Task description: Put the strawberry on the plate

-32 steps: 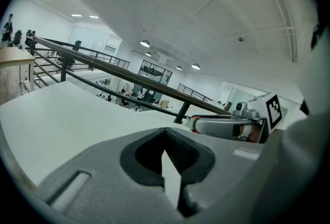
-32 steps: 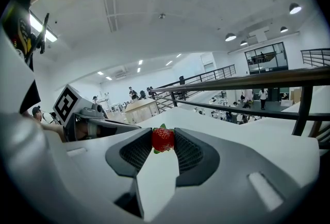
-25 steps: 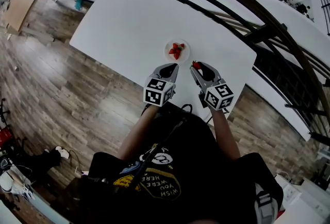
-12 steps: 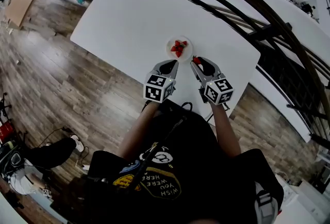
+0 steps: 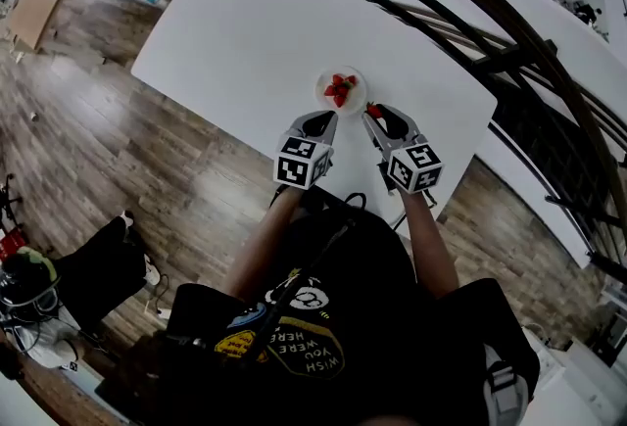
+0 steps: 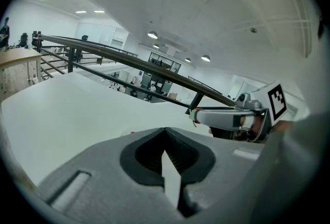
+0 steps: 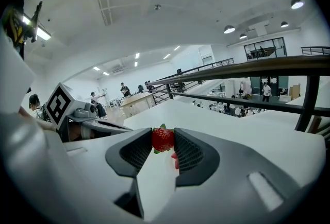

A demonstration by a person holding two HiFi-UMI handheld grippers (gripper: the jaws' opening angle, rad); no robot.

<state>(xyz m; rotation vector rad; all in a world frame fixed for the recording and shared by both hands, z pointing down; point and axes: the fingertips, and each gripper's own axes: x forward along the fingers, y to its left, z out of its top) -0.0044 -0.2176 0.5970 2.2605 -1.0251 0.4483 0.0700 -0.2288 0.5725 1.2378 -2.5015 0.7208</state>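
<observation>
Gripped 1 strawberry [image 7: 163, 139] in the right gripper [image 7: 163, 141], pinched between its 2 dark ribbed pads [image 7: 136, 152]. Looked bright red and seed-pitted, with small green leaves [image 7: 163, 126] at the top and lower left edge. Hung above the white table [image 5: 245, 32], just beside the near right rim of the 1 small white plate [image 5: 322, 94], not on it. Found more strawberries [image 5: 339, 90] piled in the middle of that plate, perhaps 3, though too small in the head view to number surely. Found the left gripper [image 6: 165, 131] closed and empty, its 2 jaws meeting at the tips, beside the right one near the table's front edge. Counted 2 grippers, each bearing 1 marker cube [image 5: 302, 163].
</observation>
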